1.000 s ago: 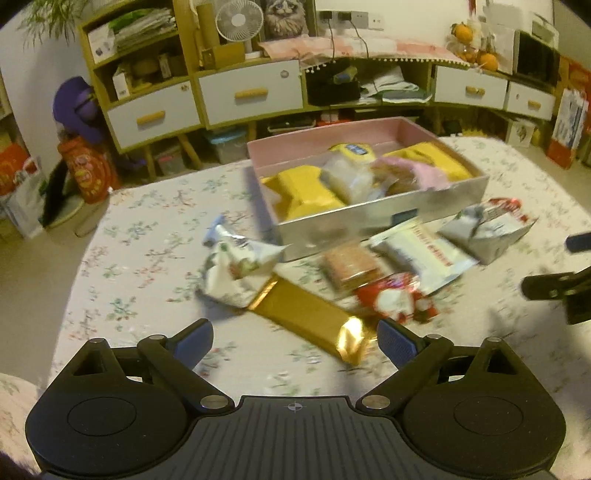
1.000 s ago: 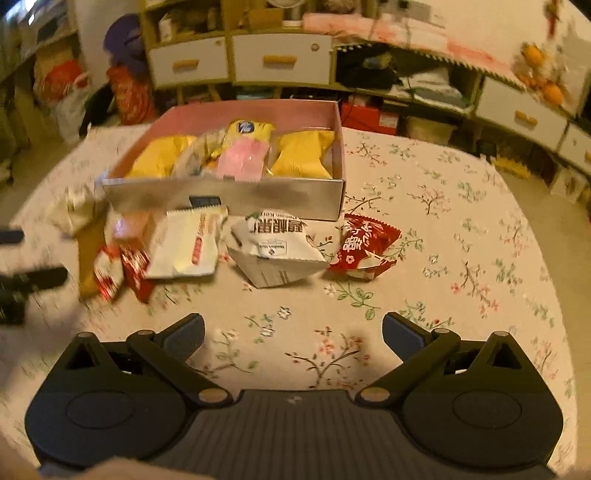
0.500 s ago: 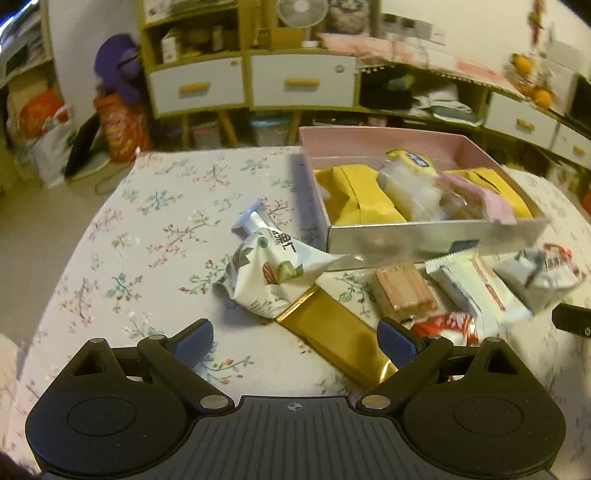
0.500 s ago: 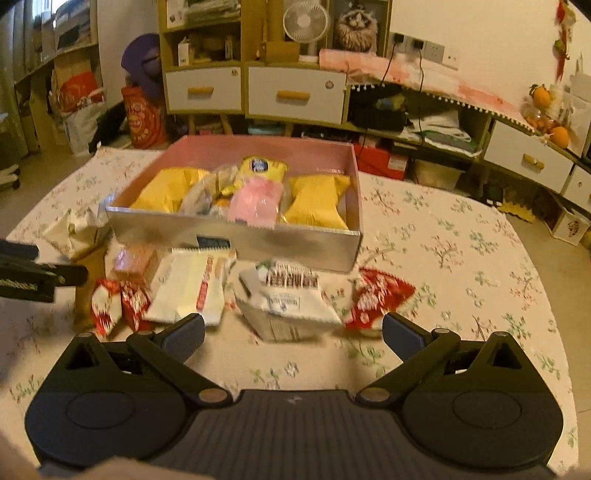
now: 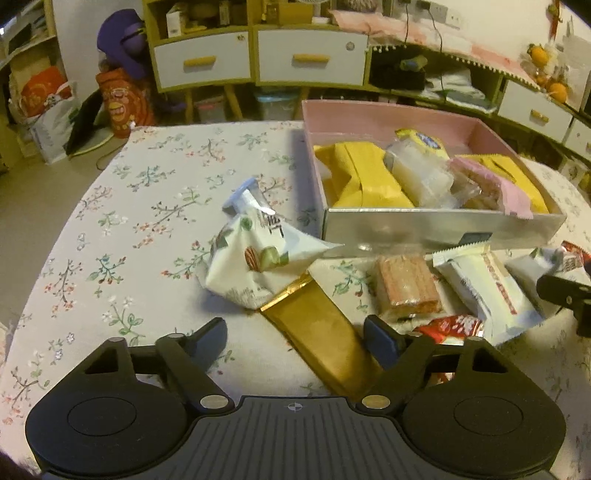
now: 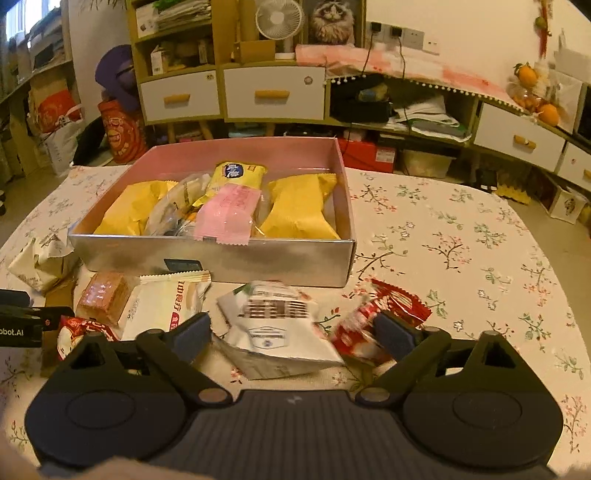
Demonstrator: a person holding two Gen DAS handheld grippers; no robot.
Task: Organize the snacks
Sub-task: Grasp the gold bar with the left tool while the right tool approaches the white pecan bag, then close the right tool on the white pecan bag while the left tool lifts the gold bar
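We see a warmly lit room with a cream wall (image 6: 461,22). Along the far side runs a wooden cabinet (image 6: 221,74) with white drawers (image 6: 275,96), a small white fan (image 6: 275,16) on top. A purple plush toy (image 5: 125,40) sits at far left, above a beige floor (image 5: 33,199).

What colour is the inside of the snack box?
Pink inside the box, with silver outer walls; the right wrist view shows it best.

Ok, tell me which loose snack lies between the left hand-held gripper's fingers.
The long gold packet: it runs between the open left hand-held gripper fingers, unlike the white nut-print bag beyond them.
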